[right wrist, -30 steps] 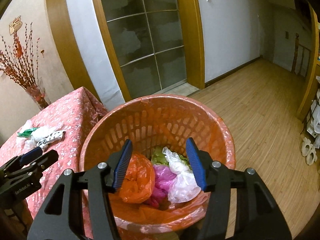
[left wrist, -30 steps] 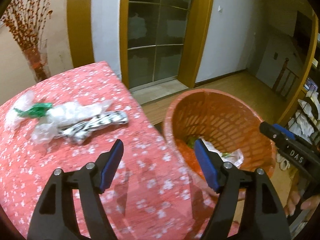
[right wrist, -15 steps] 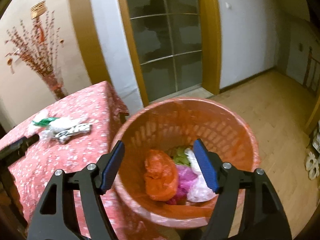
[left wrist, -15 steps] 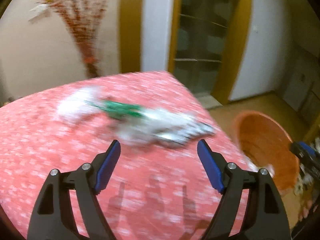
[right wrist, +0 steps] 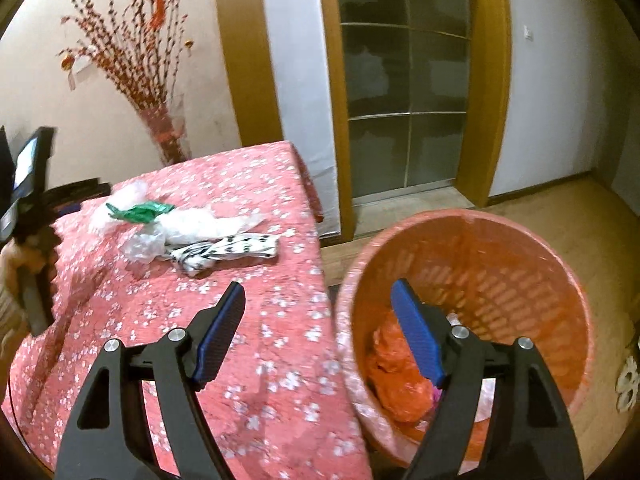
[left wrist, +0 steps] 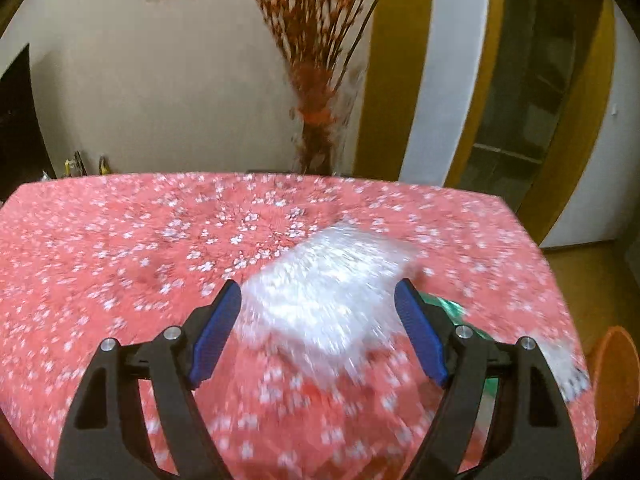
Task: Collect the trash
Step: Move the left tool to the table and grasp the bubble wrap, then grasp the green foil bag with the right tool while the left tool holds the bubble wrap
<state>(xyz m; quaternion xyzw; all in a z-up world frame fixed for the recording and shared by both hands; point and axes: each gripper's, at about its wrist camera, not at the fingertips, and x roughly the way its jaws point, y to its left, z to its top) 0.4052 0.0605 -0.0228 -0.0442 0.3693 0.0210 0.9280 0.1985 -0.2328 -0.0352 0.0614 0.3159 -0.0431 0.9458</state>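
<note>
A heap of trash lies on the red flowered tablecloth [right wrist: 248,184]: a clear plastic bag [right wrist: 204,222], a green wrapper [right wrist: 140,211] and a black-and-white wrapper [right wrist: 226,254]. In the left wrist view my left gripper [left wrist: 318,330] is open, its blue pads on either side of a blurred clear bag [left wrist: 324,292], just above the cloth. My right gripper [right wrist: 318,334] is open and empty, over the gap between the table edge and the orange basket [right wrist: 520,248]. The basket holds an orange bag [right wrist: 394,372] and other bags.
A vase of red branches [right wrist: 168,136] stands behind the table against the wall. A glass door in a wooden frame [right wrist: 404,100] is beyond the basket. The wooden floor [right wrist: 560,200] stretches to the right. The hand holding the left gripper [right wrist: 28,208] shows at the left edge.
My left gripper swung left from the basket side to the trash heap and now straddles the clear bag. My right gripper drifted left, off the basket's middle toward the table edge.
</note>
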